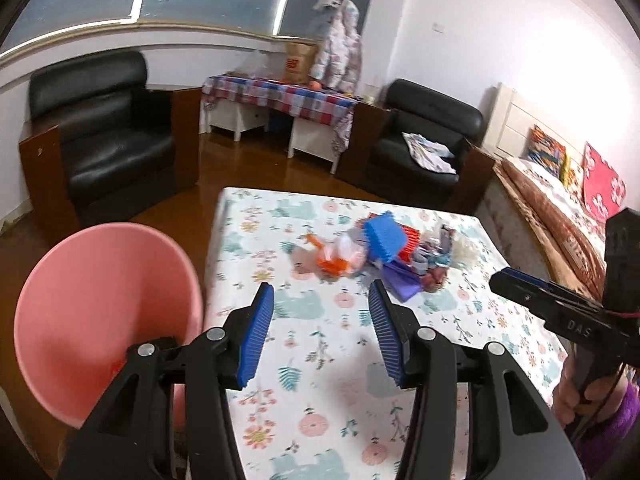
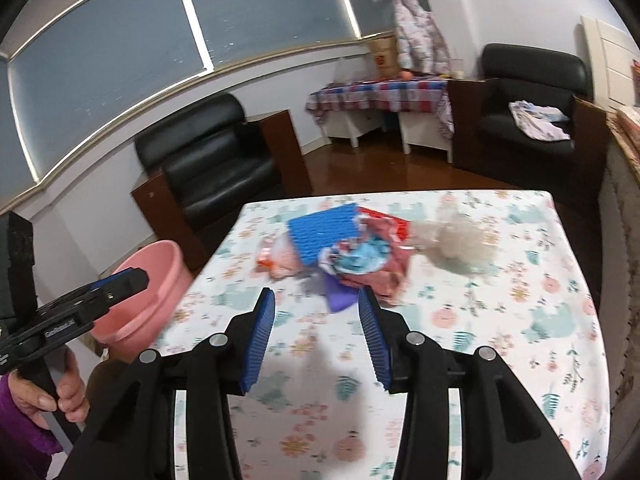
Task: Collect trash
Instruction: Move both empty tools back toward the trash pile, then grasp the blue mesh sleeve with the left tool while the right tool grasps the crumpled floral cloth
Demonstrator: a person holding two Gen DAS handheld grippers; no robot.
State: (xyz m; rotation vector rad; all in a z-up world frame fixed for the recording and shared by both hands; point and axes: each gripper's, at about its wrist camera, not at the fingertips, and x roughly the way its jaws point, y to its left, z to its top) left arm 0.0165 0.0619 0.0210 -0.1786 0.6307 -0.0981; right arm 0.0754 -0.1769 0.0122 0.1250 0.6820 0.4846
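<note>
The trash pile (image 2: 344,248) of crumpled wrappers, a blue ridged sheet (image 2: 322,236) and clear film lies mid-surface, light, soft and slippery by its look, best pinched at a bunched fold, while the left gripper (image 1: 321,308) and right gripper (image 2: 316,312) hang released, jaws empty.

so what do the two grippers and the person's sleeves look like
Both the left gripper and right gripper are black plastic with silver pivot bolts and ribbed blue pads on the jaws. The side bodies carry small white lettering. The sleeves are fuzzy purple.
</note>
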